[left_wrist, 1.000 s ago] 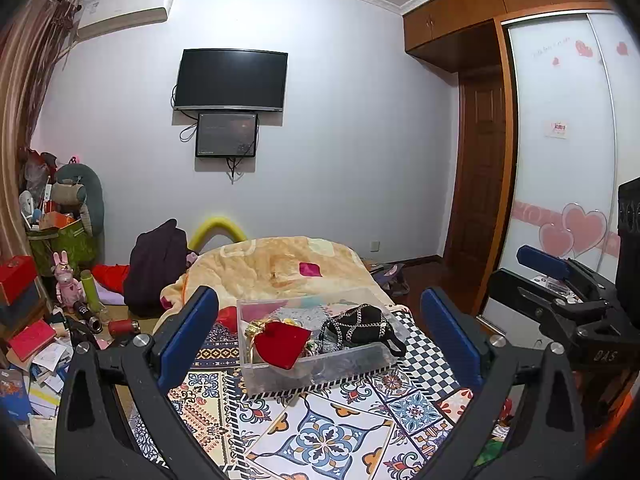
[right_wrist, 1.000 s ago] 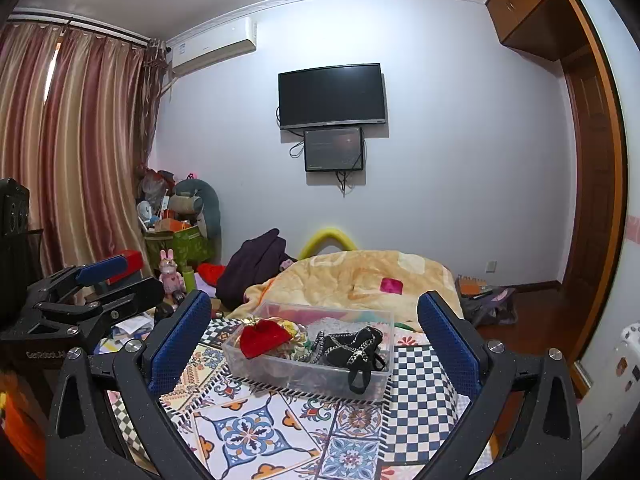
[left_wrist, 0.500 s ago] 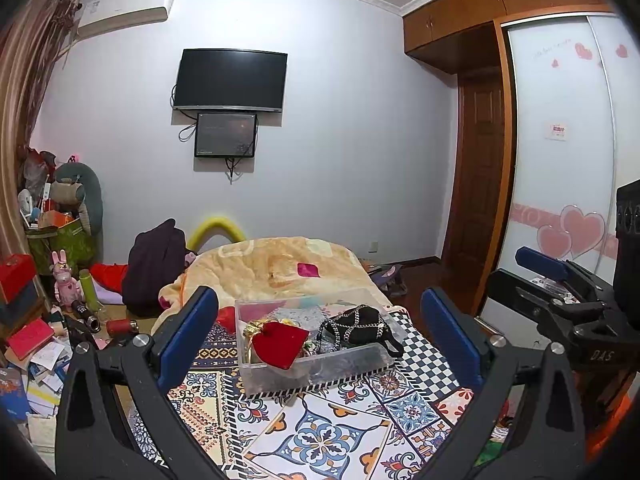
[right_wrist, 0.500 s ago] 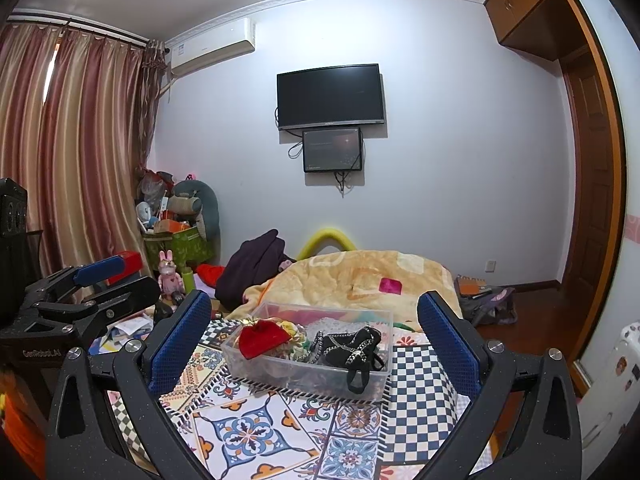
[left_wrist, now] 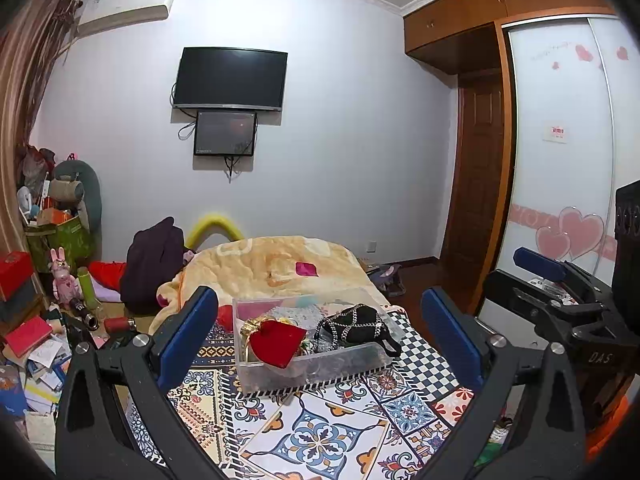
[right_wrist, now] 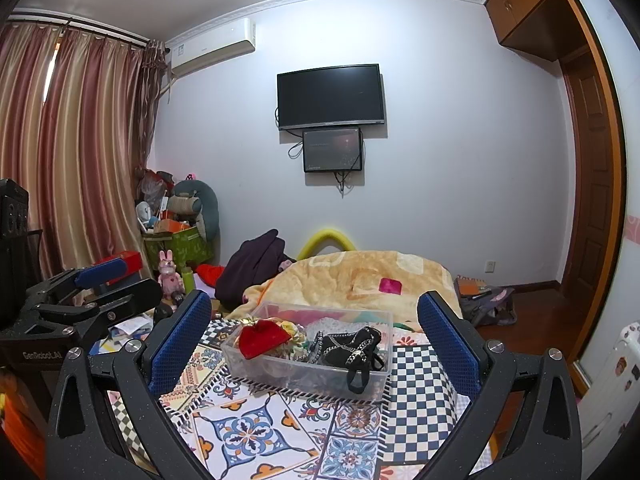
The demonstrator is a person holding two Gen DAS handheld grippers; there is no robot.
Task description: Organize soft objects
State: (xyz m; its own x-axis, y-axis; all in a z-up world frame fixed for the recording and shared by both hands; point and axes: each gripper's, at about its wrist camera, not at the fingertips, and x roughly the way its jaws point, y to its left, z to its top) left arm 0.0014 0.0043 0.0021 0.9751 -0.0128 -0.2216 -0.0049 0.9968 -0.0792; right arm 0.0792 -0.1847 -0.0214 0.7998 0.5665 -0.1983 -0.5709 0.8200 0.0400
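Bin: clear plastic bin [left_wrist: 312, 364] sits on the patterned cloth [left_wrist: 320, 436], centred between both pairs of fingers and just short of the yellow blanket [left_wrist: 276, 264] at the far end.
Contents: red pouch [left_wrist: 280, 338] at the bin's left, draped over its near rim; black chain-strap bag [left_wrist: 354, 326] at its right, one strap hanging over the near wall; gold and other fabric pieces packed between and beneath, too tangled to name.
Left gripper: left gripper [left_wrist: 320, 332] released, jaws spread wide, nothing between them.
Right gripper: right gripper [right_wrist: 314, 338] likewise spread wide and empty, held back from the bin.
Change: almost none over the last second; both views and the bin's contents sit as they did, apart from a slight drift of the cameras.
Meaning: soft things lie gathered in the bin already. That fits sorting finished as well as things waiting to be lifted out.
Writing: "GenRobot.AI" on the left gripper's body in the right view; "DAS" on the right gripper's body in the left view; wardrobe label unreadable.
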